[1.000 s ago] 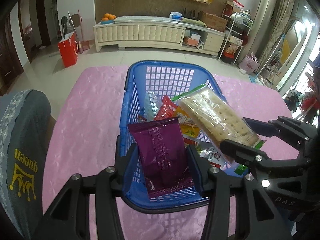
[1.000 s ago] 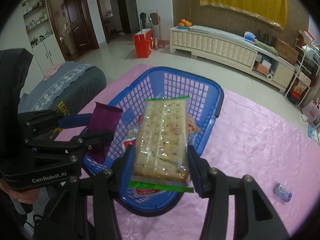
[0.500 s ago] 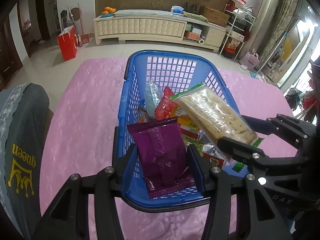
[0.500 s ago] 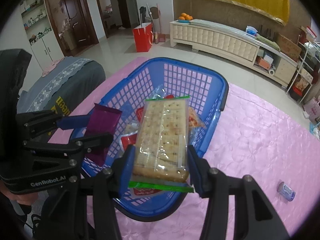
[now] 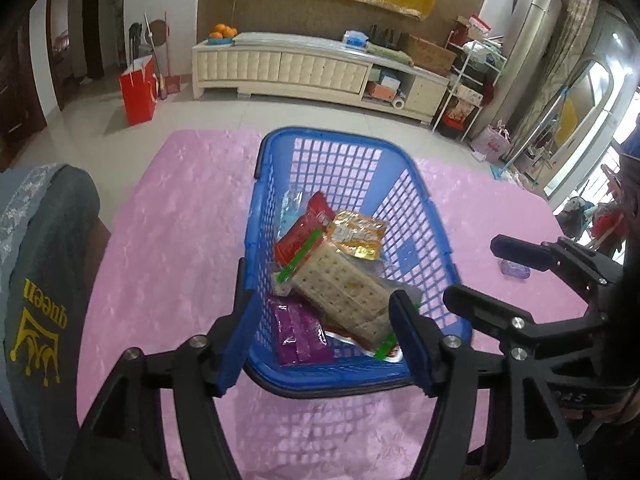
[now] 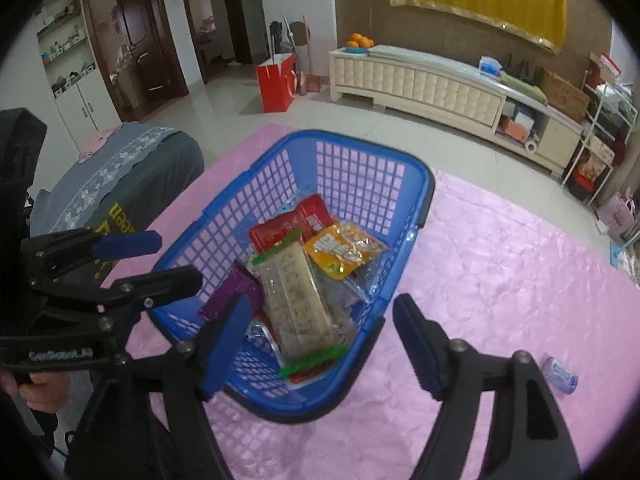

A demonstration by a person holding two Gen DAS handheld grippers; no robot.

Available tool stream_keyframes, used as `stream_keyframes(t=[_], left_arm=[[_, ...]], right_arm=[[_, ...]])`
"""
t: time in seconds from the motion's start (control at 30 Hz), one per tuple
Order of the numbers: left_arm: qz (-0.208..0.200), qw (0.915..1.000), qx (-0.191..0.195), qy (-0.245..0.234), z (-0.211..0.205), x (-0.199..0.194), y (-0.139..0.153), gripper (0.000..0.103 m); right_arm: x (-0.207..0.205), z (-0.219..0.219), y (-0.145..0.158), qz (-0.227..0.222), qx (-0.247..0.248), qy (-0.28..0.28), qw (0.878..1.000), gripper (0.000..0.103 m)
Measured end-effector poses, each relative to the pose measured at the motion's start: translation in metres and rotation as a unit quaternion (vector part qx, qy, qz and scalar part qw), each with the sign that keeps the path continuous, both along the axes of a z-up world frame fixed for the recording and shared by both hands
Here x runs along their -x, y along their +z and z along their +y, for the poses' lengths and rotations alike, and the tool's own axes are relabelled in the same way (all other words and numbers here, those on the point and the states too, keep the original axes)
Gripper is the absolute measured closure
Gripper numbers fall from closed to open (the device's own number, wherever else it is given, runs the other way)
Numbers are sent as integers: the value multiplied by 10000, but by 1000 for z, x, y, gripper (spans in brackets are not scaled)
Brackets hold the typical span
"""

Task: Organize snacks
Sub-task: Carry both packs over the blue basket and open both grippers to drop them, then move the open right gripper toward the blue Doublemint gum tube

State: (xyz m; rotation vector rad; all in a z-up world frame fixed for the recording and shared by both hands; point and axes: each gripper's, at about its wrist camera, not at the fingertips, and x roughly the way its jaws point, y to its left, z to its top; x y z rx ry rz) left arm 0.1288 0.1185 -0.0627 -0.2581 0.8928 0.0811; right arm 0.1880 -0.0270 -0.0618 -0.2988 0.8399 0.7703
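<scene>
both grippers, left (image 5: pixel 322 334) and right (image 6: pixel 320 340), have just been opening and stand wide over the blue basket (image 5: pixel 280 148), gripping nothing. the crackers (image 5: pixel 340 292) lie on top inside, partly hiding the purple pack (image 5: pixel 298 334) and red pack (image 6: pixel 288 226).

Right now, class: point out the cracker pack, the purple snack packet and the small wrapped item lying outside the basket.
cracker pack (image 5: pixel 340 294): left wrist view, middle of its clear top face.
purple snack packet (image 5: pixel 298 334): left wrist view, centre of the wrapper.
small wrapped item (image 6: pixel 559 374): right wrist view, its middle, on the pink cloth.
</scene>
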Motion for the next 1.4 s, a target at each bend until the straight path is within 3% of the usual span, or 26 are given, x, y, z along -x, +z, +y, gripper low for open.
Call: stream_keyframes(t=[0.37,0.7,1.07,1.4], left_arm=[[-543,9967,-465,-380,-54,25,52,39],[-856,9895,-762,-883,-117,23,76,38],[-896,9816,-1030,-1339,-184,-9,67,32],[-533,9797,-1019,-1641,-232,-51,29,32]], right_arm=[[31,-41,47,-457,-189,-259,9984,19],[45,-99,70,-998,-89,-839,9914,18],[24,-159,61,-1080,-46,-1335,9851,17],[-7,-203,26,-784,67,-1588,9842,17]])
